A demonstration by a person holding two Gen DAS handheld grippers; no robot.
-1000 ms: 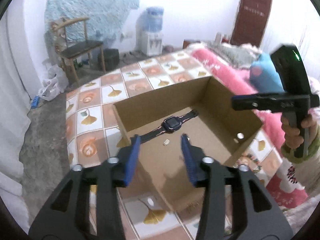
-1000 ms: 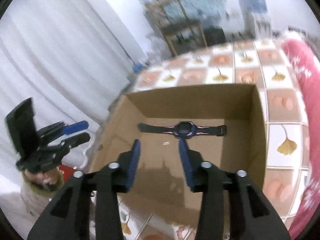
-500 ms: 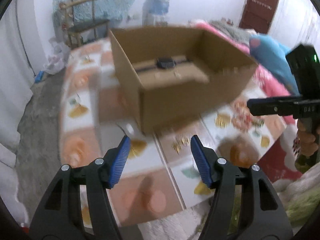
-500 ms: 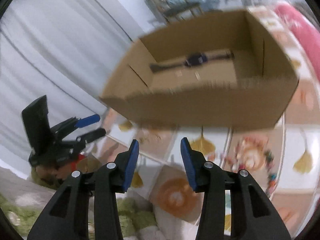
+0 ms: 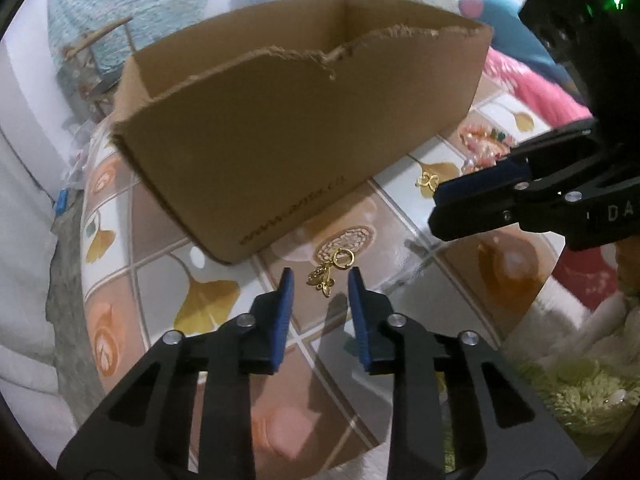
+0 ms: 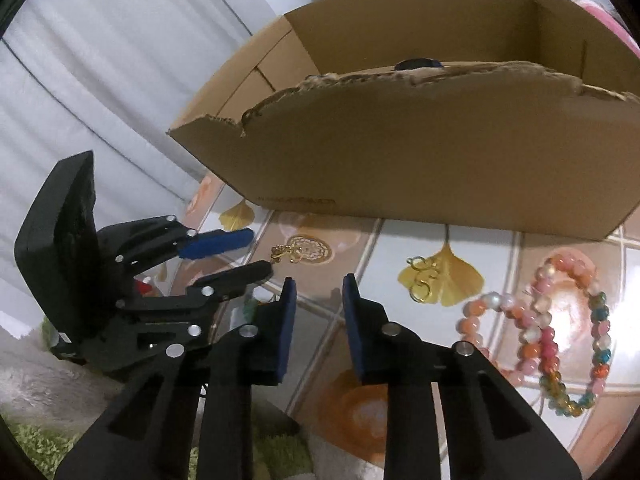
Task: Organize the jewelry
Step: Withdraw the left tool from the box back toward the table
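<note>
A gold dangling earring [image 5: 330,272] lies on the tiled tablecloth in front of the cardboard box [image 5: 300,120]. My left gripper [image 5: 320,280] hovers right at it, jaws closing, the earring just ahead of the blue tips and untouched. In the right wrist view that earring [image 6: 286,254] lies by the left gripper [image 6: 260,250]. My right gripper [image 6: 319,284] points at bare cloth, jaws closing with nothing between them. A second gold earring [image 6: 424,280] and a pink bead bracelet [image 6: 560,328] lie to its right. A black watch [image 6: 416,65] peeks over the box [image 6: 400,140] wall.
The box has a torn near rim and stands close behind both grippers. The right gripper [image 5: 472,200] reaches in from the right of the left wrist view. A green shaggy rug [image 5: 580,392] lies below the table edge, with a pink blanket [image 5: 532,88] beyond.
Both grippers have dropped from above the box's inside to the cloth in front of it. Both pairs of jaws stand narrower than before. The watch is now mostly hidden by the box wall.
</note>
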